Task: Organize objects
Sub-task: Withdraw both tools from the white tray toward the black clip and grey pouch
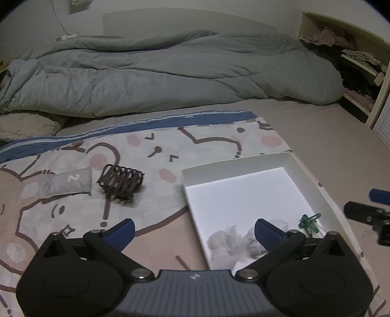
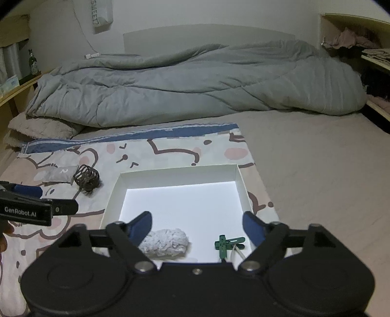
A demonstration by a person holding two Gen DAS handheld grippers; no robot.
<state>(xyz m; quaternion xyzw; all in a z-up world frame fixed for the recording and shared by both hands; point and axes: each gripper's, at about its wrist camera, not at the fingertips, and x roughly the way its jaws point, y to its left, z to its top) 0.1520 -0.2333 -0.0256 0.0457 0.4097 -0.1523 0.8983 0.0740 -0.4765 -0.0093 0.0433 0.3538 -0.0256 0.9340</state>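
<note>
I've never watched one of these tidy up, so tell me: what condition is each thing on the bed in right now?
White box: open, no lid.
Fluffy grey roll: lying inside the box.
Green clip: lying inside the box.
Dark wire hair clip: outside, on the patterned sheet.
Grey packet: flat beside the hair clip.
Left gripper: open, empty.
Right gripper: open, empty.

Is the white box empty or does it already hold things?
Not empty: the white box holds a grey fluffy roll and a green clip near its front edge.

Grey sachet: "2"
Left gripper side: "GenRobot.AI"
Hanging white bag on wall: "SWEET", printed vertically
</note>
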